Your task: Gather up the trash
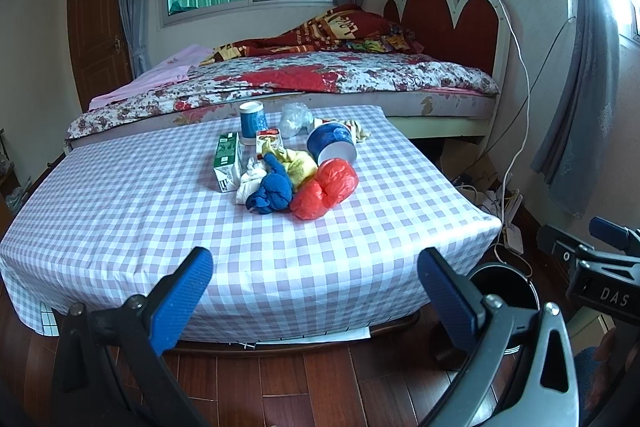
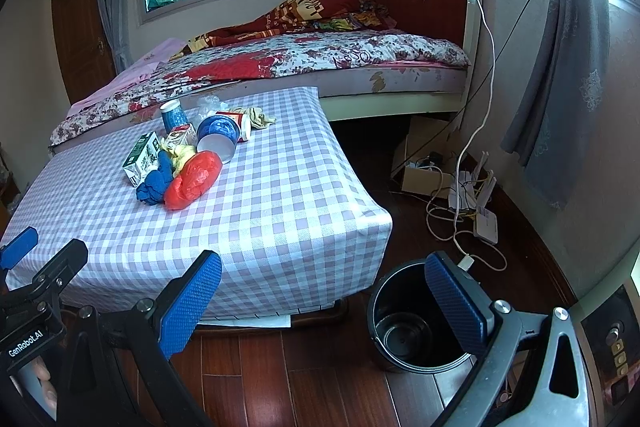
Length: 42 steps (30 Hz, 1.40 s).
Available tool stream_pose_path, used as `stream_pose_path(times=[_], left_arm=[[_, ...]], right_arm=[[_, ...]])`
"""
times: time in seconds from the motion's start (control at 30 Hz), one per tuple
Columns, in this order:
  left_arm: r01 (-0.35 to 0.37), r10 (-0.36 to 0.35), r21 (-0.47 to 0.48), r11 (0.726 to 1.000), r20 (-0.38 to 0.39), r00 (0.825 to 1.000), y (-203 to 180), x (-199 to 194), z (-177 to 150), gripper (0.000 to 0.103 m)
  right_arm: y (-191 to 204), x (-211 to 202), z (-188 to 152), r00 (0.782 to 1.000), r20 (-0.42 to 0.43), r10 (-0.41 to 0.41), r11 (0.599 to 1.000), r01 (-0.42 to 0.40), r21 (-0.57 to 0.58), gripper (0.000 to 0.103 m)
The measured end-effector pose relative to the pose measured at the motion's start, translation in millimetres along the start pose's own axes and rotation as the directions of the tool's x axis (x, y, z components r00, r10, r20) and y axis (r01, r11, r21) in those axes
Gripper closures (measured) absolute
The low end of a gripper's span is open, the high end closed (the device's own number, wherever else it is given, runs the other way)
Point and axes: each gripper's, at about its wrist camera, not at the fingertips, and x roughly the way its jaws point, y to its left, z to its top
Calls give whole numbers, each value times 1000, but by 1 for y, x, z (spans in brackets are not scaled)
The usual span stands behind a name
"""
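A pile of trash lies mid-table on the checked cloth (image 1: 160, 219): a red plastic bag (image 1: 326, 189), a blue wad (image 1: 272, 193), a white wad (image 1: 250, 181), a yellow wad (image 1: 300, 165), a green-white carton (image 1: 227, 163), a small box (image 1: 270, 141), a tipped blue-white cup (image 1: 332, 145), an upright blue cup (image 1: 253, 117) and clear plastic (image 1: 294, 119). The red bag (image 2: 192, 181) and the carton (image 2: 142, 157) also show in the right wrist view. My left gripper (image 1: 316, 291) is open and empty, before the table's near edge. My right gripper (image 2: 324, 301) is open and empty, beside an empty black bin (image 2: 416, 315) on the floor.
The bed (image 1: 320, 75) stands right behind the table. Cables, a power strip and a cardboard box (image 2: 424, 171) lie on the wooden floor at the right wall. The bin's rim also shows in the left wrist view (image 1: 504, 287), right of the table.
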Motion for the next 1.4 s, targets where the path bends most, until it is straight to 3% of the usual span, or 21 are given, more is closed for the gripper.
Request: stream_pose_path(times=[0.2, 0.4, 0.63, 0.7, 0.77, 1.03, 1.23, 1.3, 1.33, 1.37, 1.4], left_arm=[[-17, 17, -2, 1000, -13, 1000, 9, 11, 5, 1], [-72, 71, -30, 997, -30, 997, 39, 32, 9, 1], [-153, 150, -47, 987, -54, 987, 74, 68, 11, 1], [-165, 162, -48, 985, -58, 985, 82, 79, 13, 1], [-159, 155, -61, 985, -59, 986, 91, 91, 15, 1], [-167, 156, -87, 982, -115, 981, 118, 134, 14, 1], [-158, 143, -102, 982, -140, 980, 123, 151, 10, 1], [-147, 132, -102, 984, -143, 981, 122, 155, 11, 1], [-141, 126, -103, 985, -143, 982, 122, 157, 11, 2], [-132, 117, -106, 986, -143, 983, 120, 159, 12, 2], [-125, 109, -108, 986, -142, 984, 119, 161, 13, 2]], right_arm=[[3, 7, -1, 1000, -13, 18, 1000, -18, -5, 1], [15, 34, 0, 995, -48, 90, 996, -91, -16, 1], [63, 79, 11, 985, -57, 160, 980, -166, -114, 1], [77, 92, 16, 981, -59, 182, 972, -189, -137, 6], [89, 106, 22, 978, -61, 199, 966, -206, -154, 13], [133, 165, 42, 960, -109, 258, 944, -275, -182, 21], [157, 210, 48, 948, -155, 277, 941, -301, -156, 21], [163, 228, 49, 945, -181, 272, 942, -300, -149, 26], [164, 234, 49, 940, -192, 283, 940, -312, -139, 35], [164, 239, 48, 933, -201, 298, 936, -327, -129, 57], [163, 241, 48, 923, -205, 324, 929, -352, -117, 70]])
